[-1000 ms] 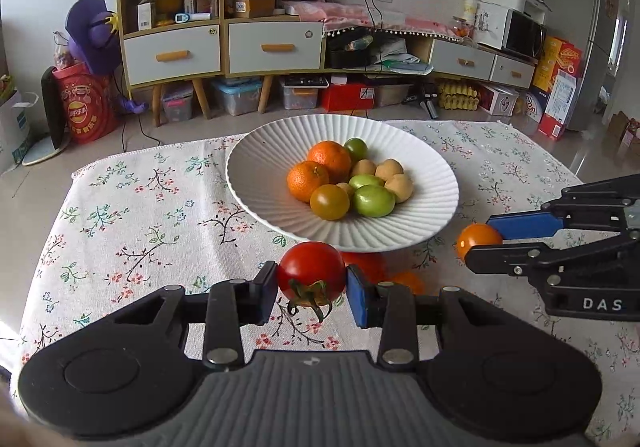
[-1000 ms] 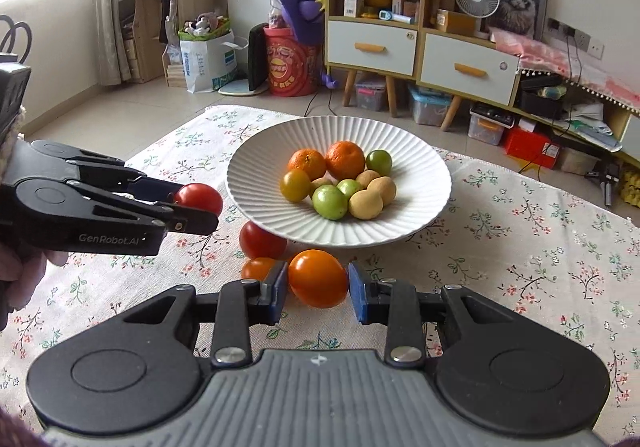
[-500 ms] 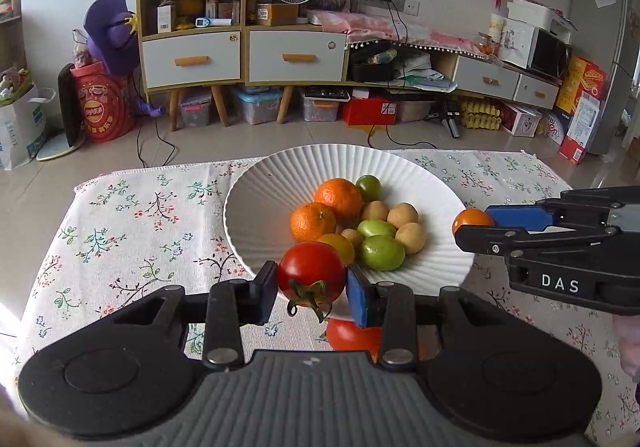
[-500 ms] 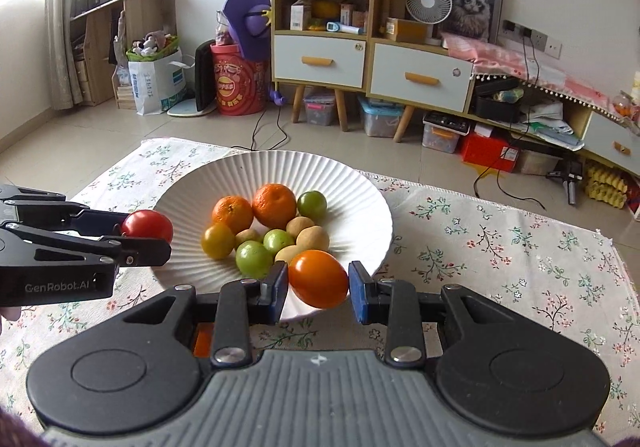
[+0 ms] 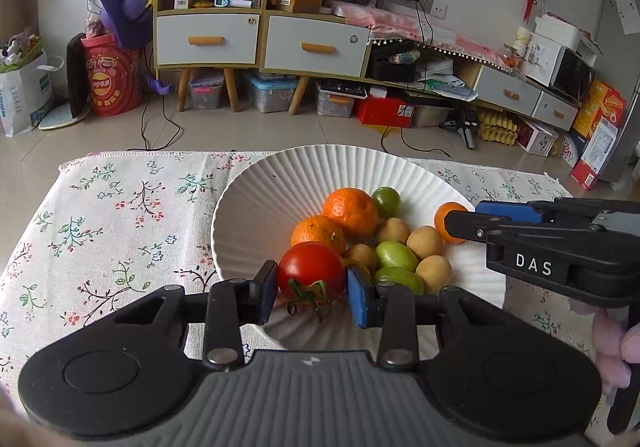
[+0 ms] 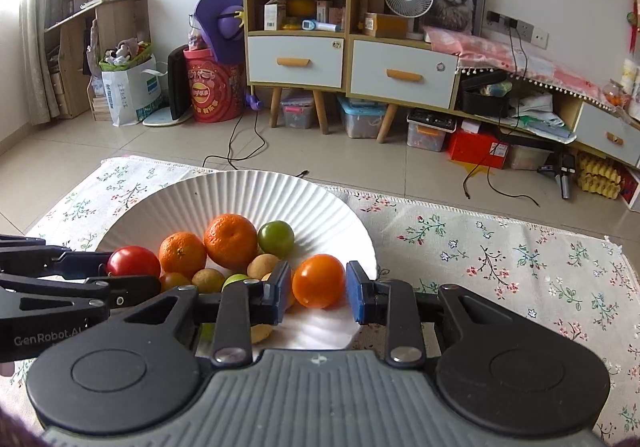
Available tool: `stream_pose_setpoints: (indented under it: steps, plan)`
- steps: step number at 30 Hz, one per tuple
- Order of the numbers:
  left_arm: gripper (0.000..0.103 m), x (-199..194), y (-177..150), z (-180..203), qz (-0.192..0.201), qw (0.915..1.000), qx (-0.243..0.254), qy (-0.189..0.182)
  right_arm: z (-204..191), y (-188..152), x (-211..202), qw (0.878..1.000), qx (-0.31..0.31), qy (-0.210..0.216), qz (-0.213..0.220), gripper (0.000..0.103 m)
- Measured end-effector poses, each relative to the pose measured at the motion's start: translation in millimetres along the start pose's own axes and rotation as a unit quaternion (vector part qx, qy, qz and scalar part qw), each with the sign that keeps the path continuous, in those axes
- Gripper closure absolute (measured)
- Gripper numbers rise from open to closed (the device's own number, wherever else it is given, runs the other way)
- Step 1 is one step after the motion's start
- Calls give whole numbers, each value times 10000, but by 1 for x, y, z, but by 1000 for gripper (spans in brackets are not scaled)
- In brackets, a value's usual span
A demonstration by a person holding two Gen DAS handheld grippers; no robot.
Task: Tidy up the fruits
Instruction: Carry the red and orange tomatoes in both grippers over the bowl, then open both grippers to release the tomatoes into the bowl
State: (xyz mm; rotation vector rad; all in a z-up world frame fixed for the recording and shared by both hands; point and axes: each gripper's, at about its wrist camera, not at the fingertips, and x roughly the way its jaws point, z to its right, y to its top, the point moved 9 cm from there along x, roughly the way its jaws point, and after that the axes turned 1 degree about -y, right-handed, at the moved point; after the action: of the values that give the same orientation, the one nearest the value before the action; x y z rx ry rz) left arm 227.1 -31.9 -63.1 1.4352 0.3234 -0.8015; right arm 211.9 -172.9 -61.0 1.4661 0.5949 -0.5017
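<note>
Left gripper [image 5: 312,289]: jaws closed on a red tomato [image 5: 311,265], stem hanging toward the camera; fruit held over the near rim of the white plate [image 5: 256,199], not yet let go
Right gripper [image 6: 319,293]: jaws closed on an orange tomato [image 6: 319,281]; held over the plate's near right rim, not yet let go
Plate position: on the floral tablecloth [image 5: 120,215], toward the far edge of the surface
Plate contents: two mandarins [image 5: 351,207], a round green fruit [image 5: 387,201], two oblong green fruits [image 5: 396,255], several small tan fruits [image 5: 424,242], a small orange-yellow fruit partly hidden behind the red tomato; all clustered at the centre
Done: most of the fruit appears gathered in the plate
Left: both held tomatoes to be set down among the pile; judged near completion
Unverified: cloth directly below both grippers is hidden; loose fruit there cannot be ruled out
Risk: round fruit may roll on the ribbed slope when let go
</note>
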Motion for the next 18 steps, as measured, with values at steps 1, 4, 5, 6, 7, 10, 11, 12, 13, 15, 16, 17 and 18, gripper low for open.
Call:
stream_pose_setpoints:
  steps: [1, 4, 5, 6, 7, 10, 11, 12, 13, 15, 16, 17, 18]
  plan:
    - [69, 1, 0, 0, 15, 10000, -34, -30, 0, 0, 2, 10000, 40, 5, -2, 76]
    - [69, 3, 1, 0, 80, 9999, -51, -81, 0, -2, 4, 9999, 97, 46, -9, 76]
    - [69, 3, 1, 0, 100, 9999, -71, -111, 0, -2, 5, 9999, 100, 54, -11, 76]
    - [69, 4, 1, 0, 119, 9998, -84, -152, 0, -3, 5, 9999, 110, 68, -8, 76]
    - [69, 4, 1, 0, 143, 9997, -96, -191, 0, -3, 5, 9999, 131, 89, 3, 76]
    - [68, 4, 1, 0, 220, 9993, -140, -285, 0, 0, 2, 9995, 235, 178, 70, 75]
    - [68, 4, 2, 0, 243, 9991, -142, -302, 0, 2, 2, 9993, 278, 211, 101, 74]
    - [68, 3, 2, 0, 252, 9991, -146, -308, 0, 3, 0, 9992, 307, 230, 126, 74]
    - [68, 3, 3, 0, 256, 9991, -157, -306, 0, 4, -1, 9990, 329, 244, 153, 74]
    - [68, 1, 4, 0, 279, 9990, -177, -309, 0, 5, -3, 9990, 335, 255, 176, 74]
    - [66, 0, 5, 0, 294, 9989, -173, -316, 1, 6, -3, 9990, 335, 255, 177, 73]
    - [64, 0, 6, 1, 298, 9989, -166, -315, 1, 7, -3, 9989, 347, 245, 179, 70]
    - [63, -1, 6, 1, 302, 9989, -164, -310, 2, 8, -5, 9989, 370, 234, 191, 68]
